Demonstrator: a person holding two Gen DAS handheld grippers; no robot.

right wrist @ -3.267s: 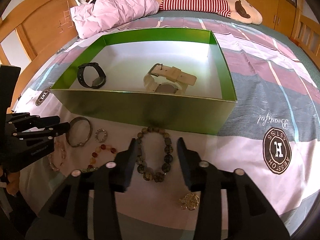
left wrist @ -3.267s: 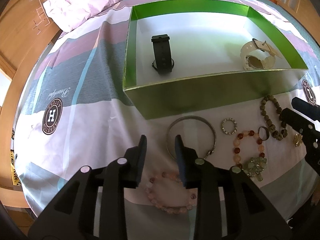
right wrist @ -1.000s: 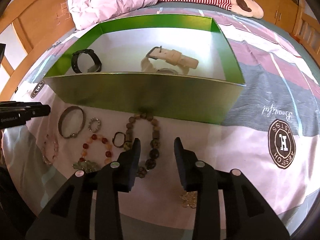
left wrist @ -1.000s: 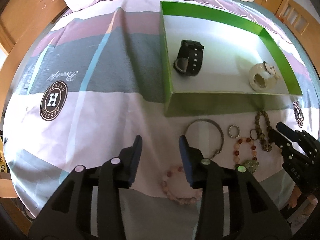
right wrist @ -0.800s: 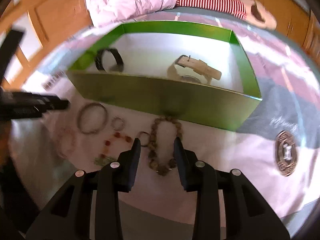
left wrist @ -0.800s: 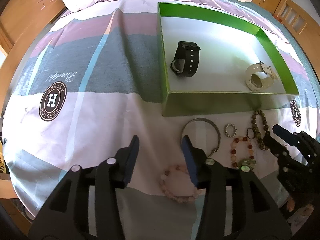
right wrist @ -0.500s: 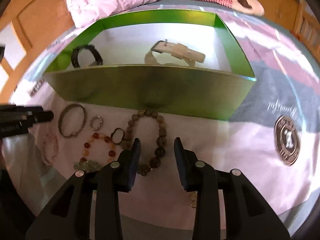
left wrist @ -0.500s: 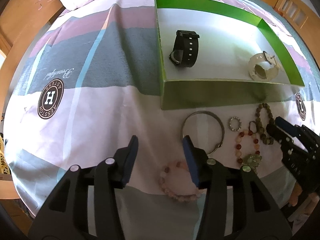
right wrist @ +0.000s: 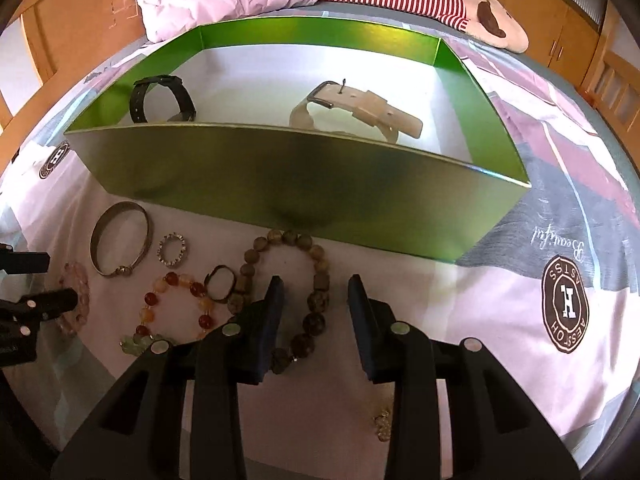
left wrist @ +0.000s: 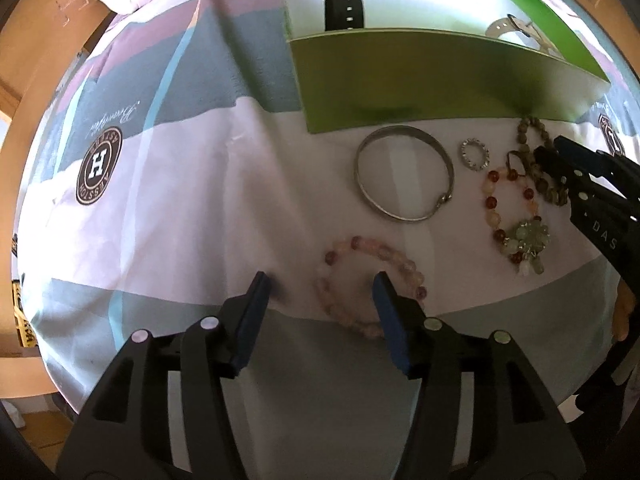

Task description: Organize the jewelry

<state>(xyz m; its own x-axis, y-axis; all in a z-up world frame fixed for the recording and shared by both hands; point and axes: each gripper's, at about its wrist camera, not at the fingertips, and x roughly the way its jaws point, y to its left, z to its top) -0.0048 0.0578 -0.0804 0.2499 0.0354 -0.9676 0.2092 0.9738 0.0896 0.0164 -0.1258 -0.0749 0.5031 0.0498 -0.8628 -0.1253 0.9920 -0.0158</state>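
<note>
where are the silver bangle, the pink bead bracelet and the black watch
silver bangle (left wrist: 362, 184), left wrist view, on its left band.
pink bead bracelet (left wrist: 400, 258), left wrist view, on its upper beads.
black watch (right wrist: 182, 98), right wrist view, on its strap, inside the box.

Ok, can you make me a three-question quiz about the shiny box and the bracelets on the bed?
1. Where is the black strap watch?
A. inside the green cardboard box
B. on the striped bedsheet
C. on the pillow

2. How many watches lie in the box?
A. one
B. two
C. four

3. What are the left tongs doing?
A. squeezing the silver metal bangle
B. standing open over the pink bead bracelet
C. lifting the box

Answers:
1 A, it lies on the box's white floor near the left wall.
2 B, the black one and a cream strap watch.
3 B, the jaws are opening, one finger each side of the beads, none gripped.
</note>
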